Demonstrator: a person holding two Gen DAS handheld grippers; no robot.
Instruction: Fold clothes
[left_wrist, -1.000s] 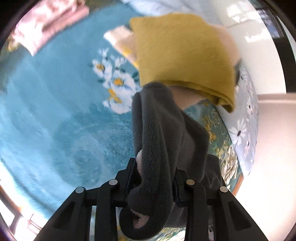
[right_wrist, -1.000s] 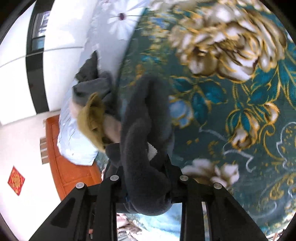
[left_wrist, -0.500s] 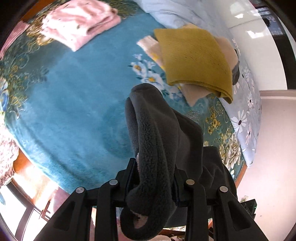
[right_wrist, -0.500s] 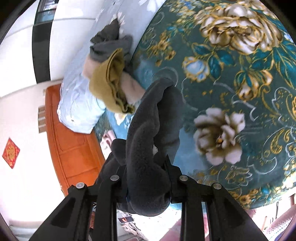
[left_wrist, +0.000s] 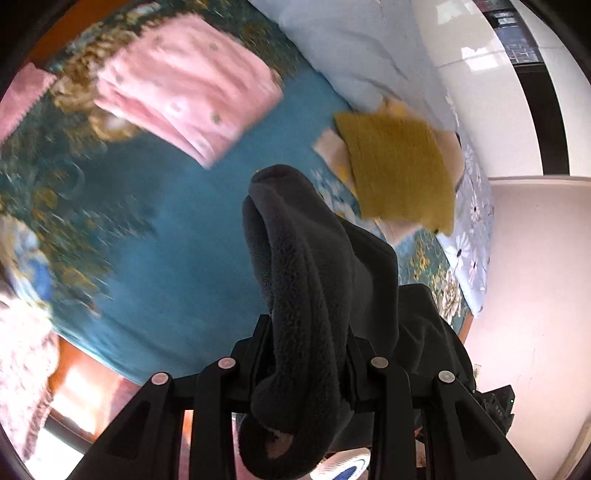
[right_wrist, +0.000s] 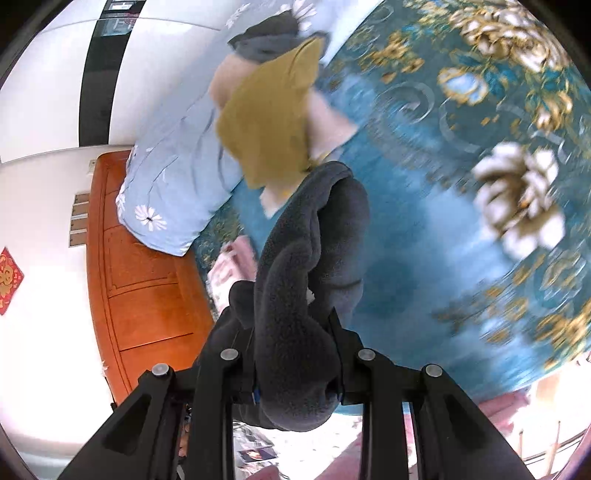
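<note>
A dark grey fleece garment (left_wrist: 306, 280) is bunched between the fingers of my left gripper (left_wrist: 303, 354), which is shut on it and holds it well above the teal floral bedspread (left_wrist: 177, 236). My right gripper (right_wrist: 295, 343) is shut on another bunch of the same grey fleece (right_wrist: 303, 266), also lifted off the bed. The fleece hides the fingertips in both views and hangs down below the grippers.
A mustard folded garment (left_wrist: 399, 173) lies on a cream one near the light blue pillow (left_wrist: 362, 51); it also shows in the right wrist view (right_wrist: 269, 122). A pink folded garment (left_wrist: 188, 96) lies farther on the bed. An orange wooden headboard (right_wrist: 140, 266) stands beside the pillow (right_wrist: 173, 162).
Both grippers have risen and pulled back from the bed with the grey fleece held. The mustard pile looks smaller and farther; the pink garment and the bed edge have come into view.
</note>
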